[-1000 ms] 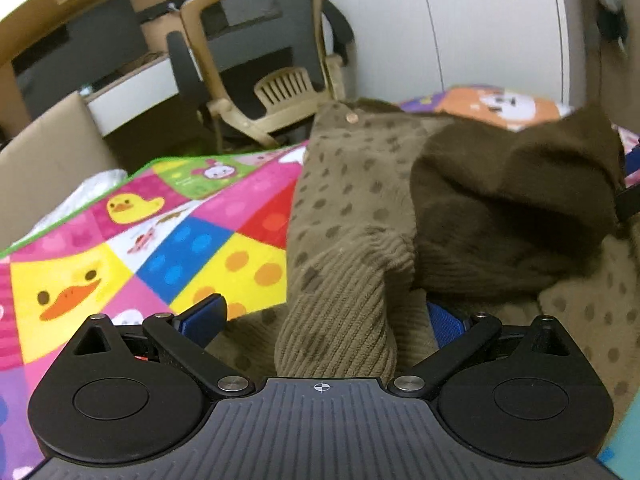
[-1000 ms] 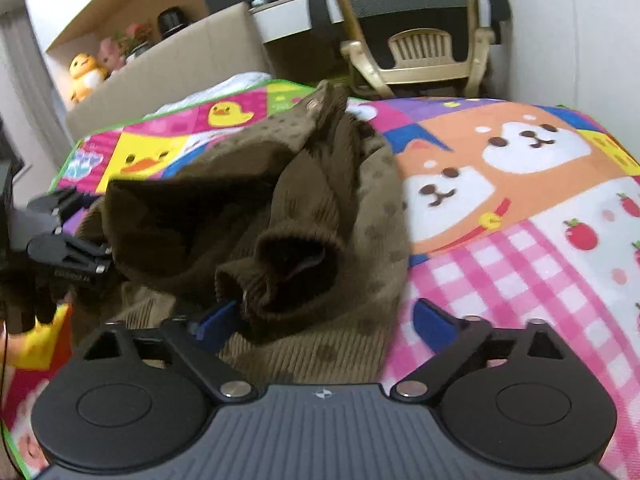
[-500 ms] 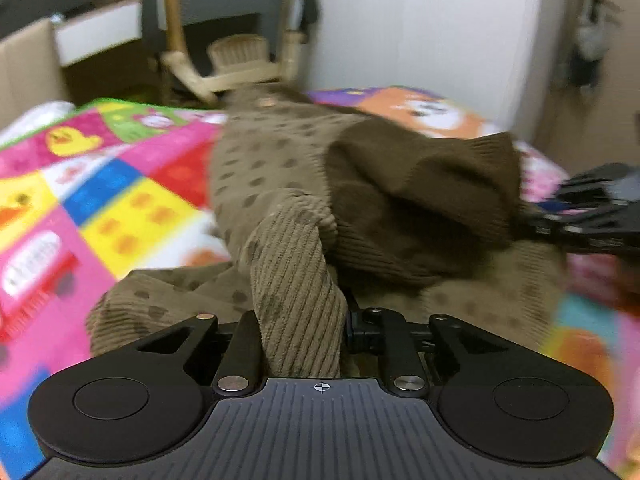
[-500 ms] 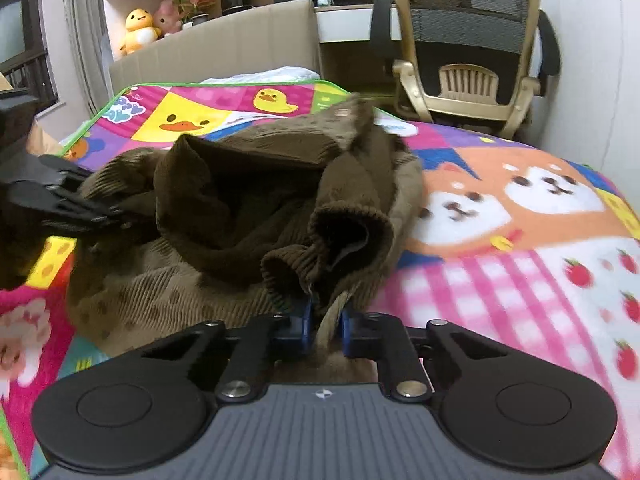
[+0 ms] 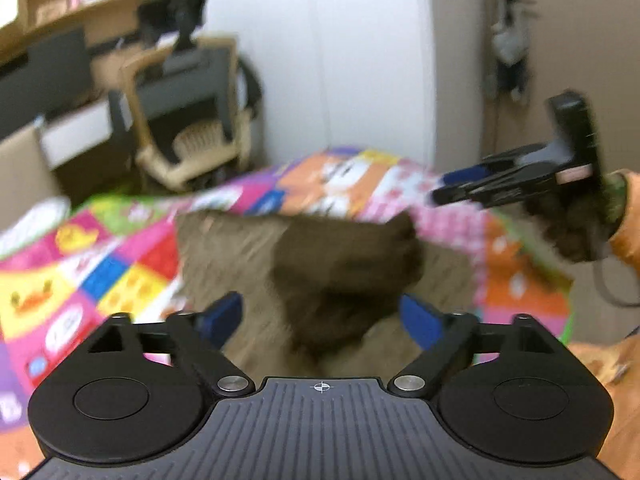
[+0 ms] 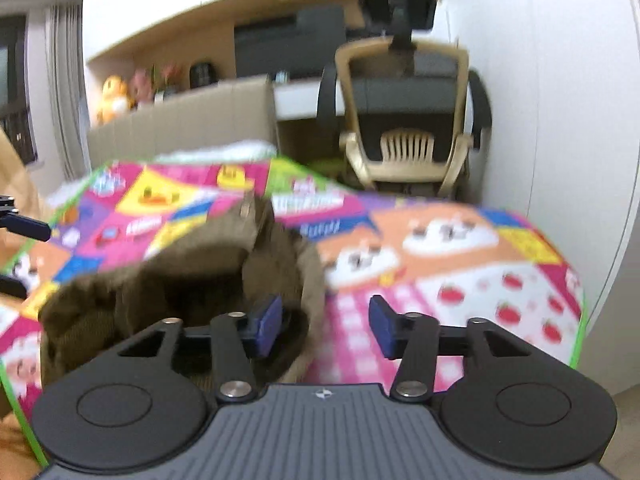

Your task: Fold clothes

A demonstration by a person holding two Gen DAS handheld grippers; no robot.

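Play mat (image 6: 460, 280) carried the brown garment (image 5: 344, 264), bunched in a heap near its middle, not yet flat. Left gripper (image 5: 320, 316) hung above it, jaws spread, empty. Right gripper (image 6: 322, 322) same, over the heap's right edge. Blur was heavy, so probably between folds. Next I needed a clean hem to pinch.

Nothing legible here. The play mat (image 6: 460, 264) carries pale blocks that may be lettering just beyond the brown garment (image 6: 192, 276), but motion blur smears them past reading. No label or number shows anywhere else.
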